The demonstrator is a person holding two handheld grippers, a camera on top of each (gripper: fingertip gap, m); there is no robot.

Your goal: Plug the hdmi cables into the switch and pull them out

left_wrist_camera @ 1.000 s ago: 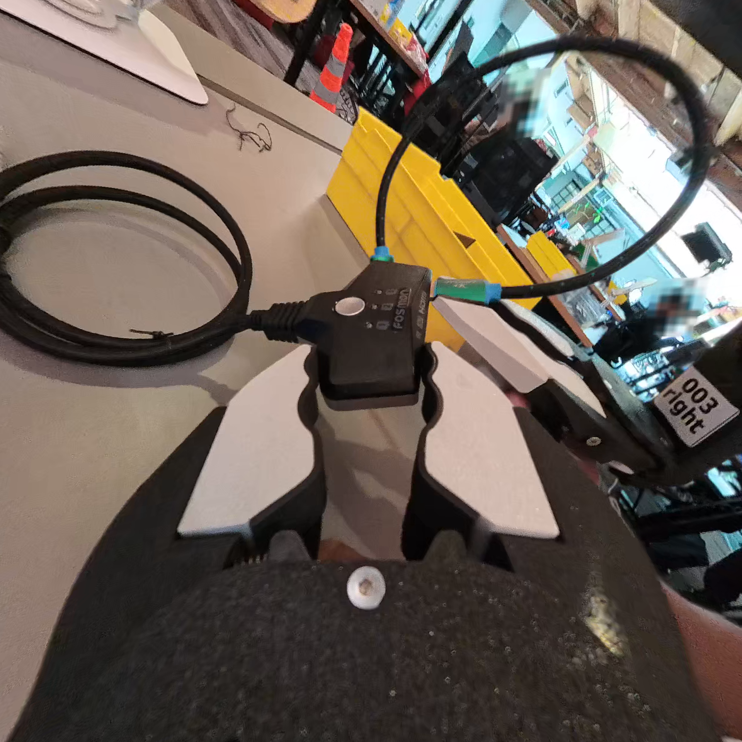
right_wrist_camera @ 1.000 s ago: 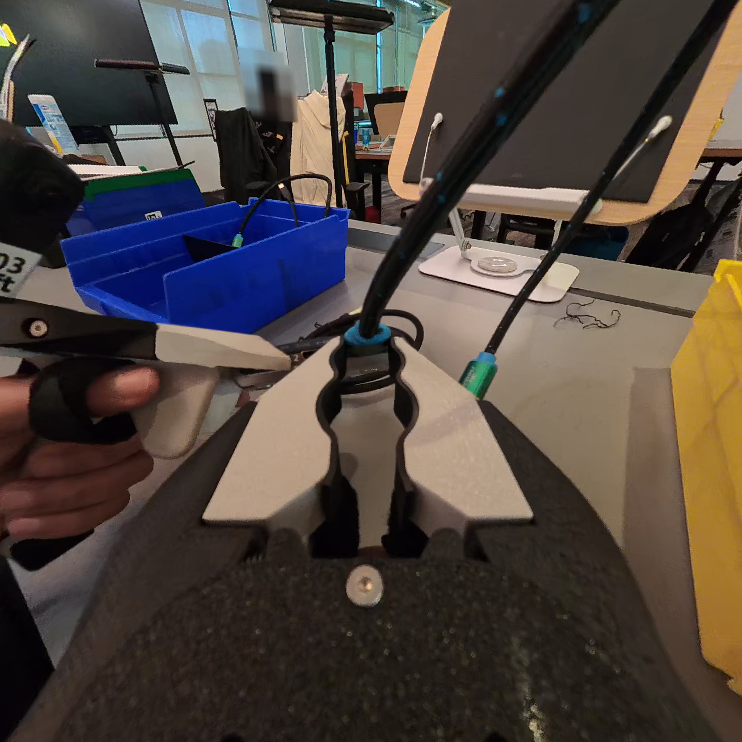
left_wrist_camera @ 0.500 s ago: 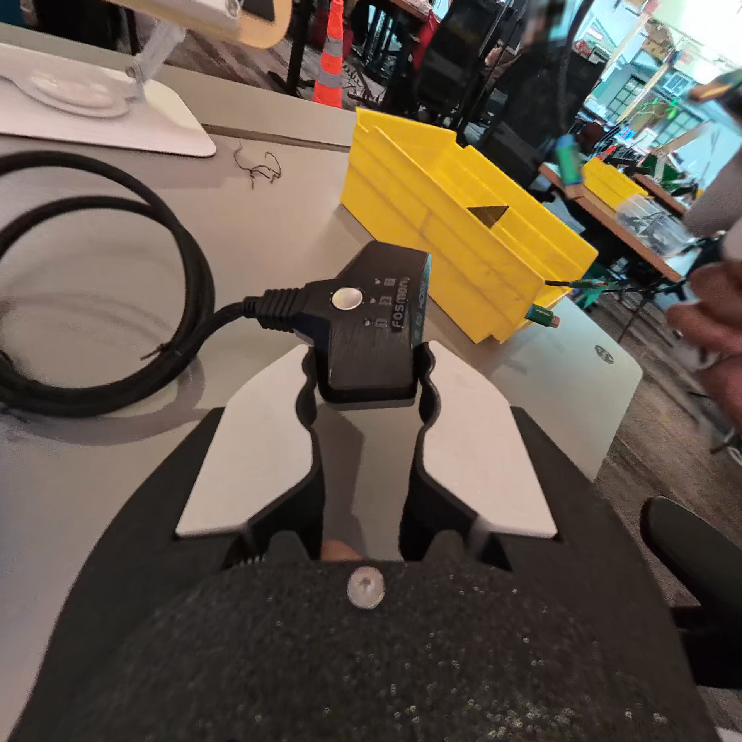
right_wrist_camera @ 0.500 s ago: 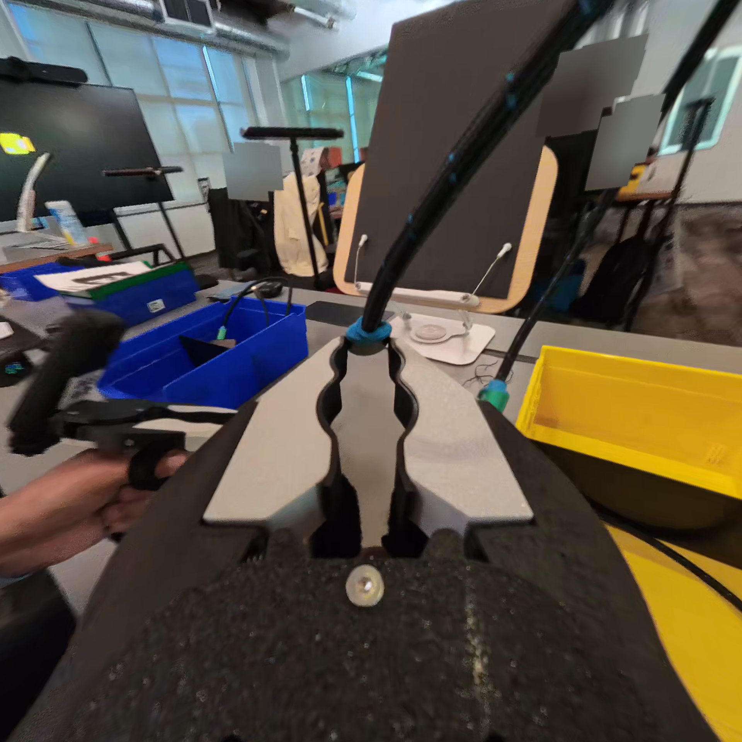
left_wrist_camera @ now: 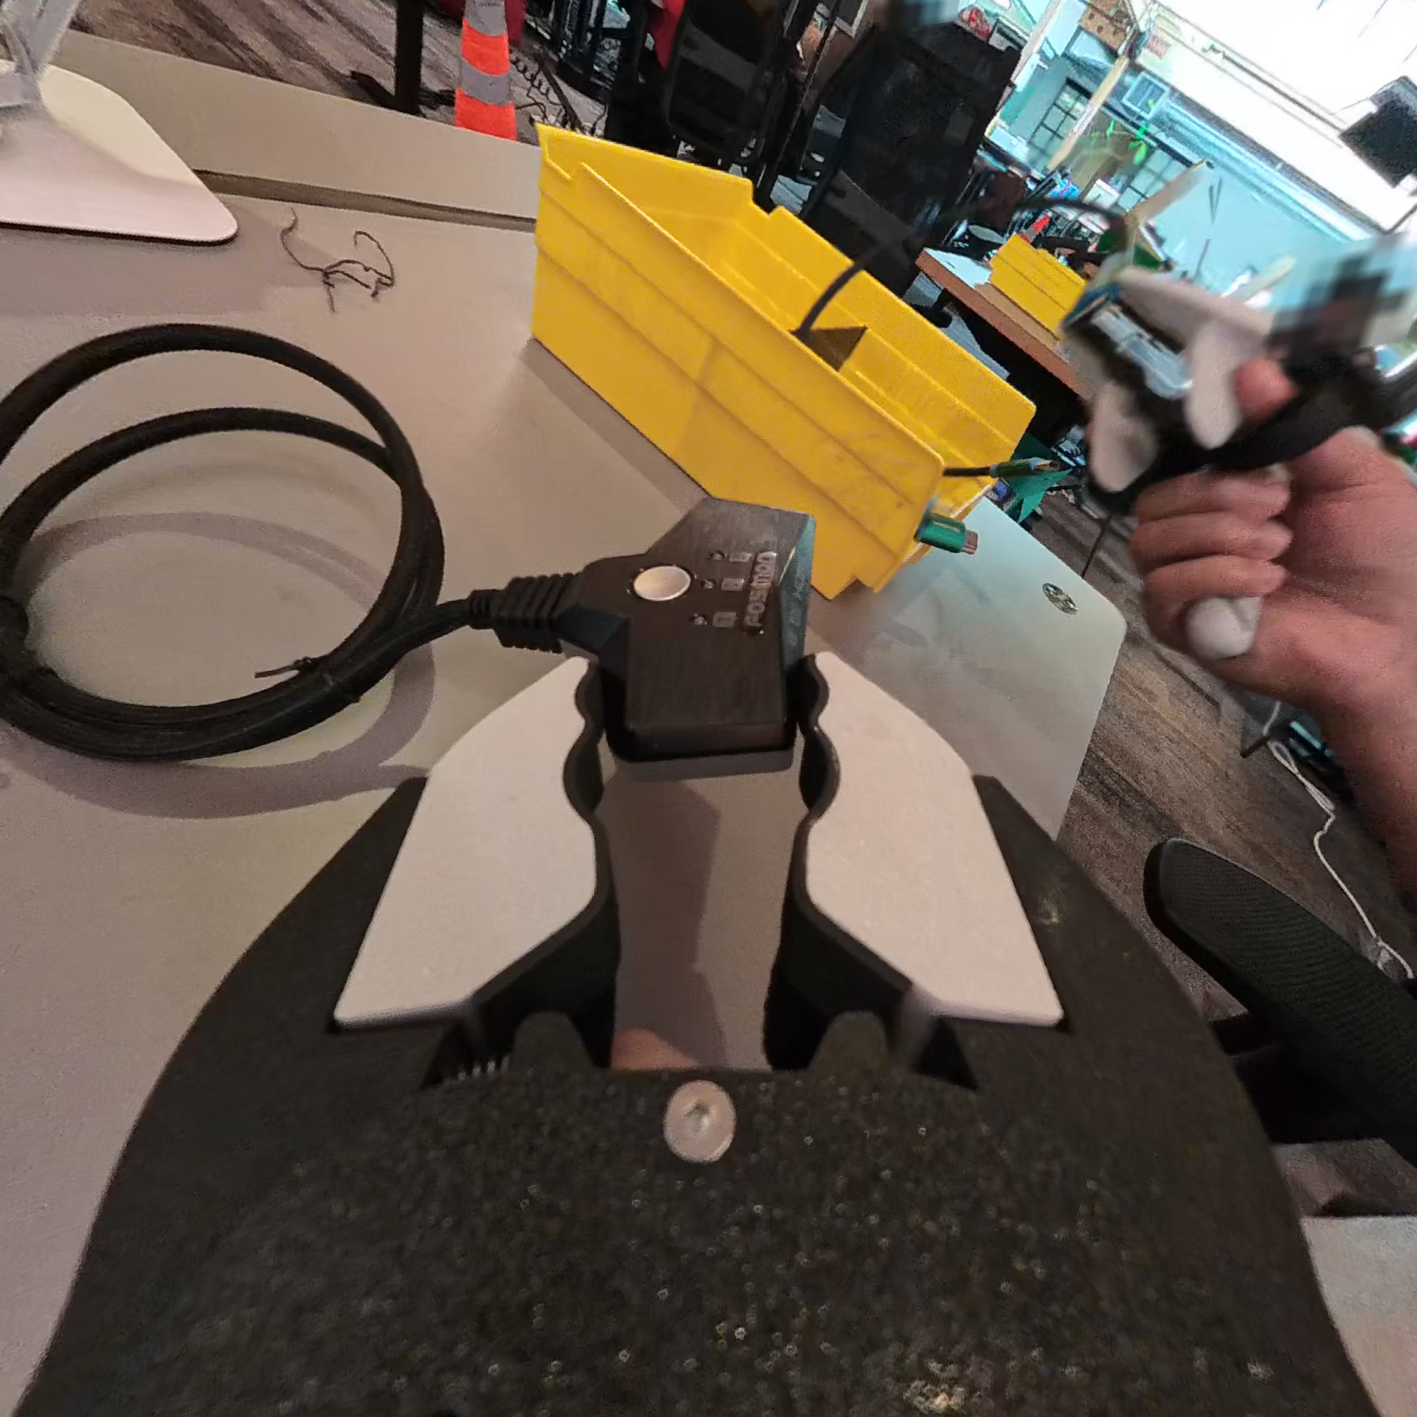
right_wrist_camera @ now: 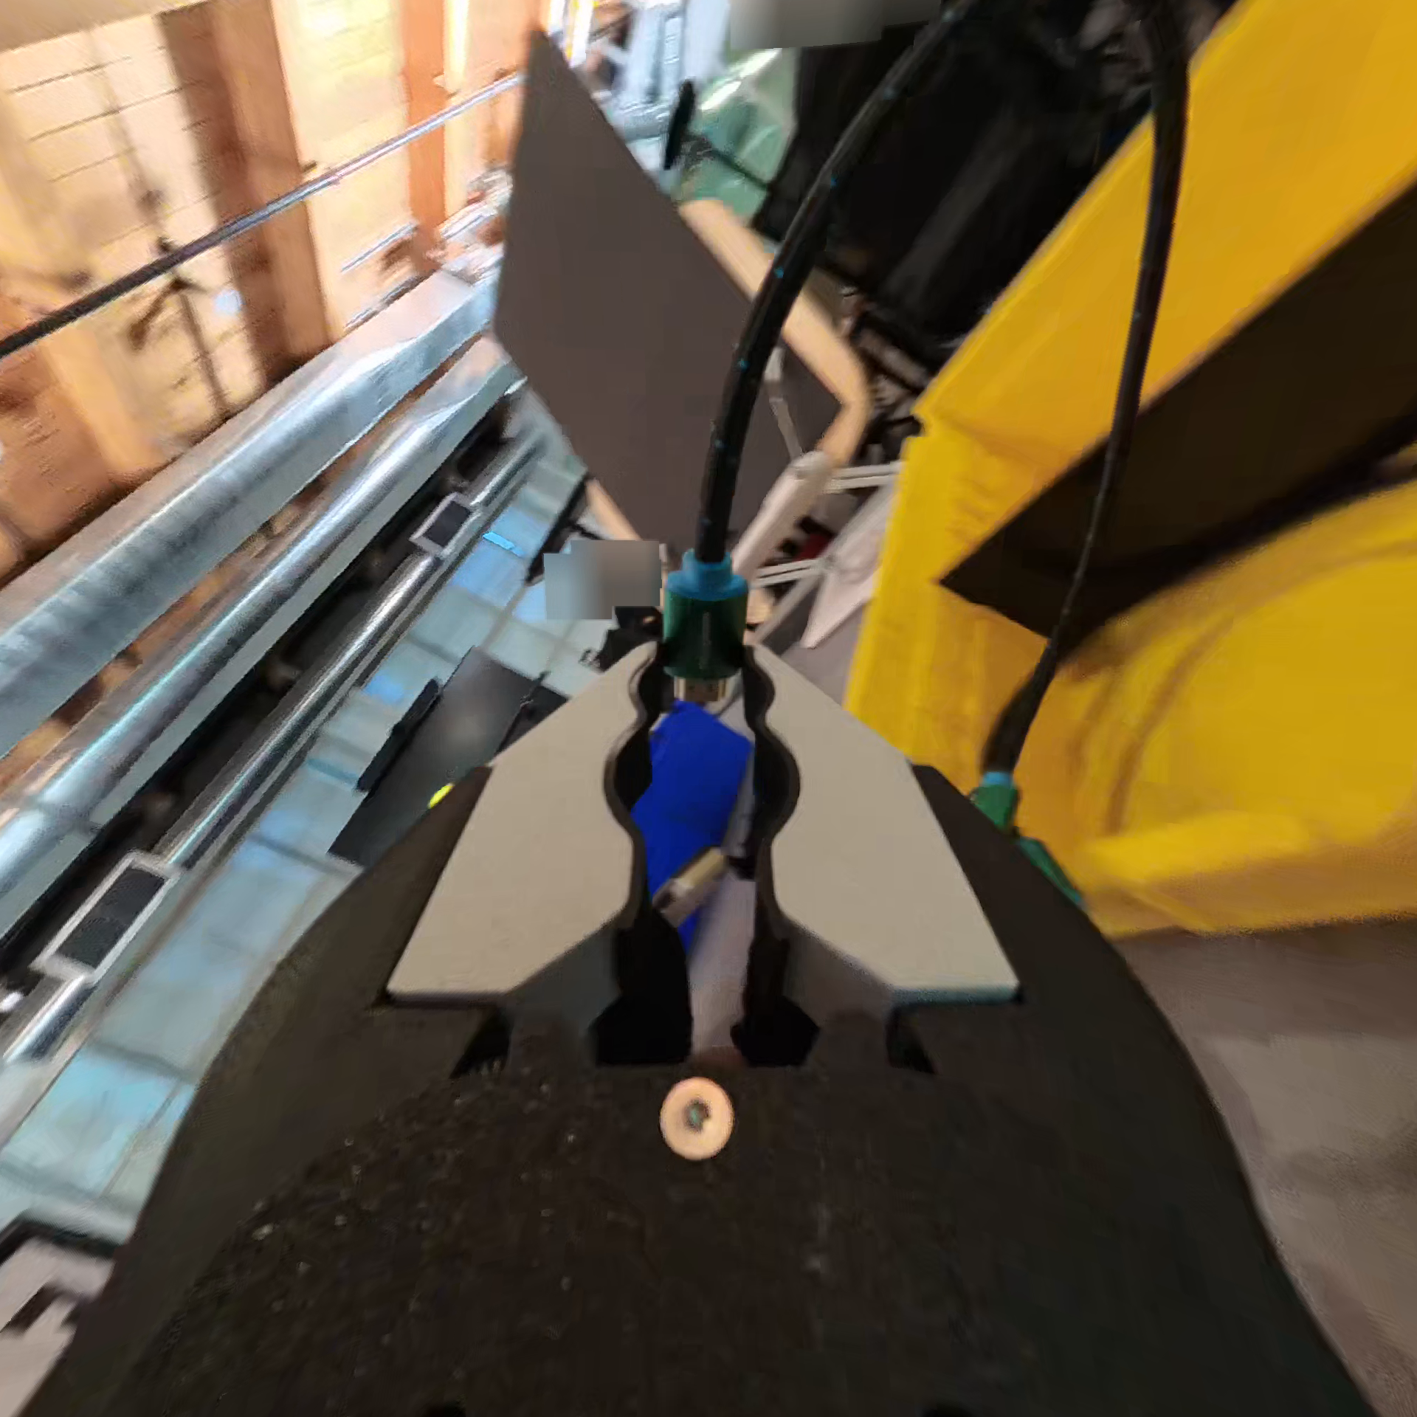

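My left gripper (left_wrist_camera: 701, 675) is shut on the black HDMI switch (left_wrist_camera: 713, 652), held just above the grey table (left_wrist_camera: 230, 882). The switch's own thick black cable (left_wrist_camera: 230, 690) lies coiled on the left. No plug sits in the switch. My right gripper (right_wrist_camera: 701, 663) is shut on a green HDMI plug (right_wrist_camera: 704, 621), whose black cable (right_wrist_camera: 736, 399) arcs upward. The cable's other green plug (right_wrist_camera: 997, 801) hangs to its right. In the left wrist view the right gripper (left_wrist_camera: 1150, 360) is blurred at the far right, in a hand (left_wrist_camera: 1303, 552). A loose green plug (left_wrist_camera: 947, 533) shows by the bin's corner.
A yellow bin (left_wrist_camera: 728, 330) stands on the table behind the switch, and fills the right of the right wrist view (right_wrist_camera: 1150, 613). A white stand base (left_wrist_camera: 100, 184) is at the back left. The table's edge (left_wrist_camera: 1089, 728) runs to the right, with a black chair (left_wrist_camera: 1288, 966) beyond it. Across from one pair of fingers to the other is roughly 25 cm.
Both green plugs have come out of the switch. The right gripper has swung away up and to the right with one plug in it. The left gripper still holds the switch.
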